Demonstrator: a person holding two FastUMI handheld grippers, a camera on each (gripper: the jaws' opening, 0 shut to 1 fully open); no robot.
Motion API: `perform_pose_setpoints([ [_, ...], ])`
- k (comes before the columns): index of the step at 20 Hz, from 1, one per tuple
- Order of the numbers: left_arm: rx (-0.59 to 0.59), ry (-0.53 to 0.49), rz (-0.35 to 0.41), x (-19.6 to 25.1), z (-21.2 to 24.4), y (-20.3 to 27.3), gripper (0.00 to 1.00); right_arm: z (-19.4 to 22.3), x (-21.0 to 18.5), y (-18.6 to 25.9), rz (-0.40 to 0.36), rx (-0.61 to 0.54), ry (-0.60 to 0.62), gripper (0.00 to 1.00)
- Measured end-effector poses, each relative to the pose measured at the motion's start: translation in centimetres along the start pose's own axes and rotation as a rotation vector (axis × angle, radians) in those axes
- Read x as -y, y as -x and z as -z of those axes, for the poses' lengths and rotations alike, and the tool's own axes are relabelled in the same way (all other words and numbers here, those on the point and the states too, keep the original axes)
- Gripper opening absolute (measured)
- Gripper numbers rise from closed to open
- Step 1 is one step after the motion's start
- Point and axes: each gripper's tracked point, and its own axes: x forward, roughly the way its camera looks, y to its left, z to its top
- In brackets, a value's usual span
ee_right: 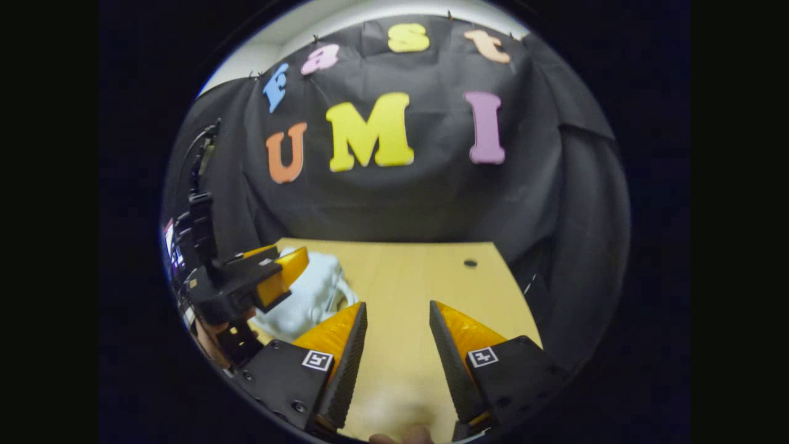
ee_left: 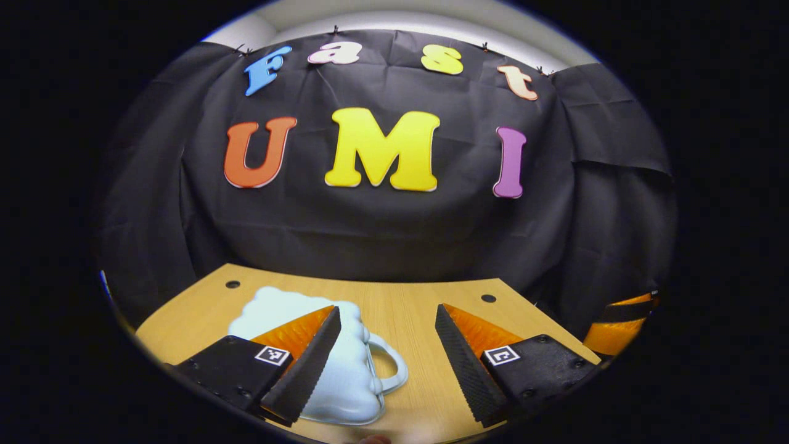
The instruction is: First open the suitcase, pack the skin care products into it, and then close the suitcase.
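on the wooden worktop point(ee_left: 407, 308), toward its left side, a pale blue cloud-shaped suitcase point(ee_left: 345, 376) lies flat and closed, its looped handle point(ee_left: 388, 370) pointing toward the bare middle of the worktop. left gripper point(ee_left: 388, 357): held low, just short of the suitcase, fingers spread wide apart and gripping nothing; in the left gripper view its left finger overlaps the suitcase's near half, and the handle lies in the gap between the two fingers. right gripper point(ee_right: 394, 351): fingers likewise apart and empty, aimed at bare worktop to the right of the suitcase point(ee_right: 308, 296). in the right gripper view the left gripper point(ee_right: 271, 277) hangs directly in front of the suitcase, clearly the nearer of the two. judged stage: opening not yet begun. the suitcase's long axis appears to run from its scalloped far edge back toward the left gripper, so that gripper is better placed to take the handle or lid edge. no skin care products can be made out.
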Motion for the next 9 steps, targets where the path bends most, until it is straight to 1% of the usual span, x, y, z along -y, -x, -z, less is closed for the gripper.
perform_pose_setpoints([
  [2,0.065,-0.021,-0.008,-0.6,-3.5,1.4,0.98,-3.4,-1.2,0.0,0.032,0.117,0.015,0.63],
  [4,0.115,-0.024,-0.014,-1.1,-6.4,2.7,0.98,-5.6,-2.3,0.3,0.045,0.196,0.03,0.64],
  [6,0.145,-0.028,-0.025,-1.6,-8.0,3.9,0.98,-7.7,-3.5,0.6,0.052,0.254,0.046,0.65],
  [9,0.158,-0.031,-0.04,-2.4,-8.9,5.5,0.98,-9.5,-3.8,1.3,0.103,0.325,0.073,0.68],
])
